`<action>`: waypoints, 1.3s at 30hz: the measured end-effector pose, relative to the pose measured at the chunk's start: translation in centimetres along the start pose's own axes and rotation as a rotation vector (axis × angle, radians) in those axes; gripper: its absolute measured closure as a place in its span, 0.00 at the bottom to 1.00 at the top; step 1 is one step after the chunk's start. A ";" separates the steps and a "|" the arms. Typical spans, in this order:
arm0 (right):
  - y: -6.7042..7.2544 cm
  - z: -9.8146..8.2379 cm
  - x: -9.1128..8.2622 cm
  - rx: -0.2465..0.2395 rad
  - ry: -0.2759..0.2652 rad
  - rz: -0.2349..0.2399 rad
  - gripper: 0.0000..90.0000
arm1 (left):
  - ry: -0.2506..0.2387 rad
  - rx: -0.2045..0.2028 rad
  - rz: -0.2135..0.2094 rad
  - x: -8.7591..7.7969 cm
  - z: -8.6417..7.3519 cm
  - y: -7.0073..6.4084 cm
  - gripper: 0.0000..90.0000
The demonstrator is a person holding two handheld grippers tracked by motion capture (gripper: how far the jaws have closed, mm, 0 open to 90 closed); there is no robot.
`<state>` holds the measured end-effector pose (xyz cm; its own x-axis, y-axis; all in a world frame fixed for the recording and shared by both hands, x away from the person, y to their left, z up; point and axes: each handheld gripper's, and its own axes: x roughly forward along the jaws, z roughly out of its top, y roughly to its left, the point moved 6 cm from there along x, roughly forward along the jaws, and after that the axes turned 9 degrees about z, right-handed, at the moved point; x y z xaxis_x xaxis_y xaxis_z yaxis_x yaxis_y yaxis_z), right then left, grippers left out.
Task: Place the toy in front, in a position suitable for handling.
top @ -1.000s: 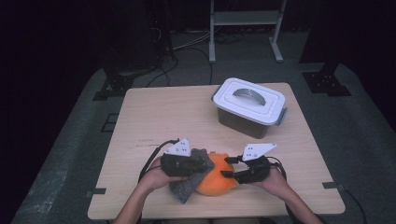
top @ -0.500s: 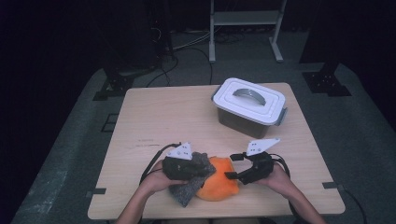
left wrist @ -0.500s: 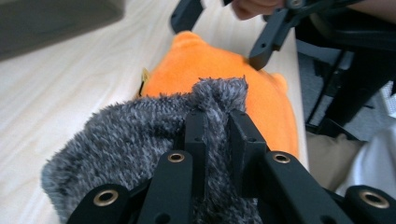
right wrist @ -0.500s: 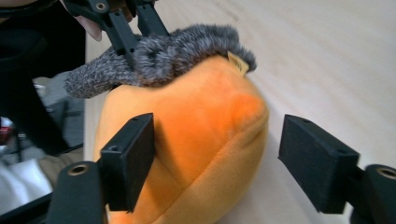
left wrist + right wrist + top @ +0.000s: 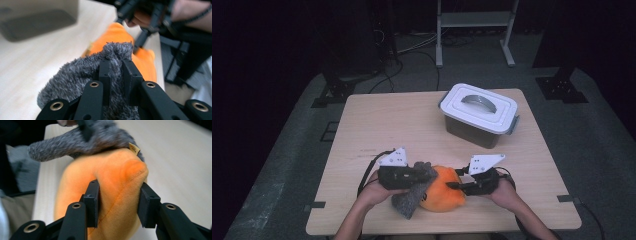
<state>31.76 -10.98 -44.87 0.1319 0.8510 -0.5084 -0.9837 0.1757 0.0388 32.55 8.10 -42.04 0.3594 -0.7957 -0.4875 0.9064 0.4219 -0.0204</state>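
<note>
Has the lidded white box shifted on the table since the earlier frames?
No. The white box sits at the same spot near the table's far right corner as before.

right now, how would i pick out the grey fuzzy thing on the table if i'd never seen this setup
Start at the wooden table and go to its near edge, well in front of the lidded white box. There the grey fuzzy cloth hangs pinched in the left gripper, lying against an orange plush piece. It is the one shaggy, dull grey thing beside smooth bright orange.
</note>
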 end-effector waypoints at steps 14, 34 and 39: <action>-0.3 -1.0 -0.4 0.038 0.028 0.056 0.40 | 0.073 0.005 -0.039 1.1 -1.8 -0.8 0.88; 0.9 -1.3 0.2 -0.103 0.097 0.058 0.59 | 0.030 -0.021 -0.092 1.1 0.1 -0.7 0.88; 0.4 -1.9 -0.3 -0.100 0.107 0.061 0.60 | 0.016 -0.083 -0.108 0.7 -1.5 -0.3 0.87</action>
<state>31.06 -12.08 -46.32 0.0627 0.8003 -0.5964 -0.9975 0.0702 -0.0107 32.22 8.10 -43.63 0.2562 -0.8318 -0.4924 0.9180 0.3688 -0.1455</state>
